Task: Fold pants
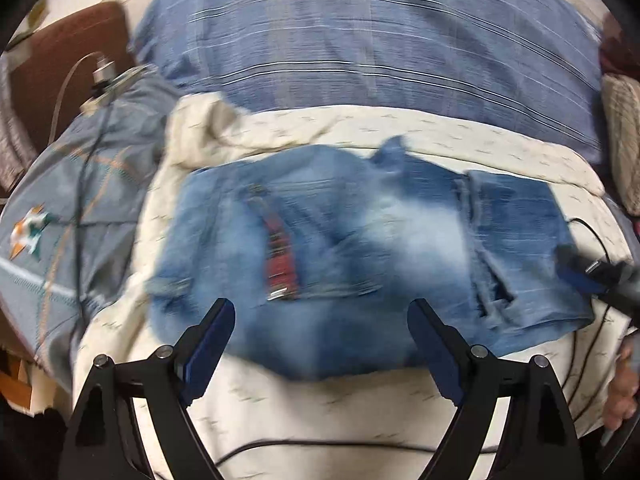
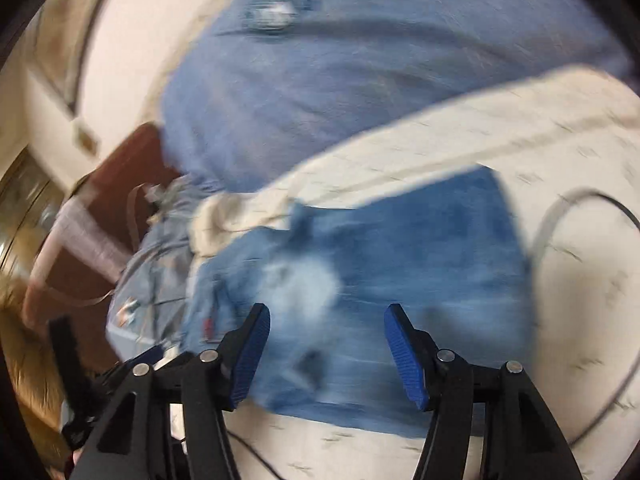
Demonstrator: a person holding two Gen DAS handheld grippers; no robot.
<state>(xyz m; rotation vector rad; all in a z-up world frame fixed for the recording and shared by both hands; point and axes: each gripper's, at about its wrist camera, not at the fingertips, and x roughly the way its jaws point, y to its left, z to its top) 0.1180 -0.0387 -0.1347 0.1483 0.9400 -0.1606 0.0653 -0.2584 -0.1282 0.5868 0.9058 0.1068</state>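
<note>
- Here the pants point(image 1: 360, 248), faded blue jeans, lie folded in a compact bundle on the cream bedsheet point(image 1: 360, 404), below a blue striped pillow point(image 1: 360, 52).
- The left gripper point(image 1: 320, 308) is spread wide over their near edge, holding nothing.
- The right gripper point(image 2: 327, 312) also gapes empty above the denim; that view is blurred.

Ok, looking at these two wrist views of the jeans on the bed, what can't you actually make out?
- Jeans: motion blur in both views smears the seams and fold edges, so the number of layers is unclear.
- Red label on the jeans: any text is blurred in the left wrist view.
- Right gripper: cut off by the frame's right edge in the left wrist view.
- Object on the blue striped pillow: too blurred to identify.
</note>
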